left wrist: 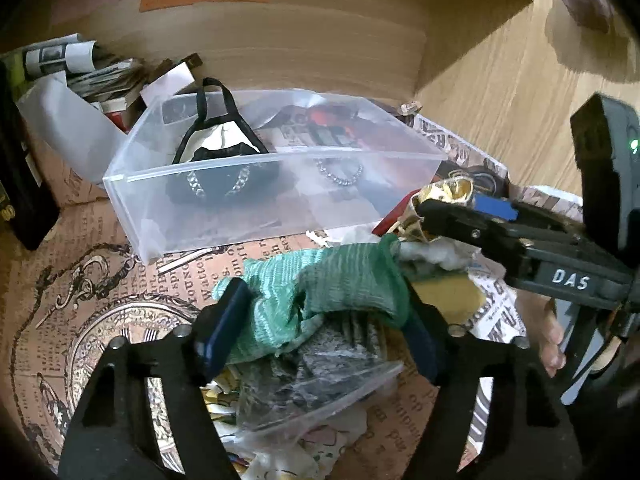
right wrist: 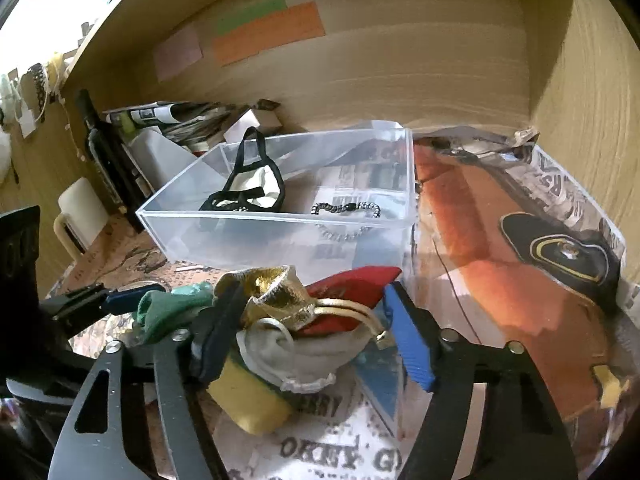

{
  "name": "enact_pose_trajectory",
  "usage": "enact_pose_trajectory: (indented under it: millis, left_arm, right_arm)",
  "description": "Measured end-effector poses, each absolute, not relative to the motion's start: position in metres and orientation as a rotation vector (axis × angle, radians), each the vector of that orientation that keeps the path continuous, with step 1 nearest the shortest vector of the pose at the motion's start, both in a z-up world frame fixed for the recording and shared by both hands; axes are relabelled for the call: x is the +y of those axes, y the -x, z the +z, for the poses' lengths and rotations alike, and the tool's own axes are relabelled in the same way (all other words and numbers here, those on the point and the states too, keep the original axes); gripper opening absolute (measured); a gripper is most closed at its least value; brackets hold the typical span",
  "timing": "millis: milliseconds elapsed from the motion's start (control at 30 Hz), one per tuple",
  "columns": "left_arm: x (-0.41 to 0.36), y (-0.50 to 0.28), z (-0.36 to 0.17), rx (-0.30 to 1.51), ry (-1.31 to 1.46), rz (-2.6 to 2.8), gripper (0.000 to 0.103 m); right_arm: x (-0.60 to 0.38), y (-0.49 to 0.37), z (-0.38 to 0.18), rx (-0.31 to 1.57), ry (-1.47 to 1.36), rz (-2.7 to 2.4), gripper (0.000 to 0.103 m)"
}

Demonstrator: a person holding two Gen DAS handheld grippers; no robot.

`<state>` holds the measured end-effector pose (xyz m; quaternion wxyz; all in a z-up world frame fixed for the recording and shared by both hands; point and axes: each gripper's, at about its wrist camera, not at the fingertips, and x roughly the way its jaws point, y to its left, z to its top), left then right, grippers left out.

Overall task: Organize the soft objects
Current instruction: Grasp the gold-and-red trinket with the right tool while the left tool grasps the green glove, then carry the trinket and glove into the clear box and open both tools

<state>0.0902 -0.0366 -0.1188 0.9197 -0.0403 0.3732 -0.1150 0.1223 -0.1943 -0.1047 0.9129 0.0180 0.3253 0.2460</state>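
The clear plastic bin (right wrist: 280, 216) sits behind the pile of soft things, already holding a black-and-white mask (right wrist: 256, 192) and a beaded bracelet (right wrist: 346, 208). In front of it, the left gripper (left wrist: 316, 320) straddles a green knit cloth (left wrist: 320, 292), jaws wide. The right gripper (right wrist: 316, 332), also wide, brackets a gold pouch (right wrist: 272, 296), so the pick-up step looks in hand; next each must close, then lift toward the bin.

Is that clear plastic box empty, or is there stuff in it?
Not empty. The clear box has no lid on and holds a black-and-cream pouch and a beaded bracelet.
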Motion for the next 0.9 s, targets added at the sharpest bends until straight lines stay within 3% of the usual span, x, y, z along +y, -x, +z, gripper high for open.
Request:
enact_pose_trajectory:
  millis: [133,200,267,467,900]
  left_arm:
    - [-0.033,-0.089,-0.114,0.754,0.106,-0.245,0.059]
    - [-0.032,-0.089,-0.113,0.748,0.107,-0.246,0.046]
    - [-0.033,-0.09,-0.114,0.751,0.103,-0.245,0.041]
    - [-0.028,-0.091,-0.112,0.737,0.121,-0.234,0.018]
    - [-0.01,-0.075,-0.07,0.608,0.16,-0.205,0.015]
  right_arm:
    - [-0.196,-0.121,-0.102,0.667,-0.045,0.504,0.047]
    - [-0.195,-0.121,-0.1,0.663,-0.04,0.5,0.04]
    - [-0.193,-0.121,-0.1,0.659,-0.033,0.5,0.032]
    - [-0.194,-0.118,-0.094,0.631,-0.028,0.505,0.018]
    - [-0.197,-0.102,-0.057,0.498,-0.035,0.523,0.016]
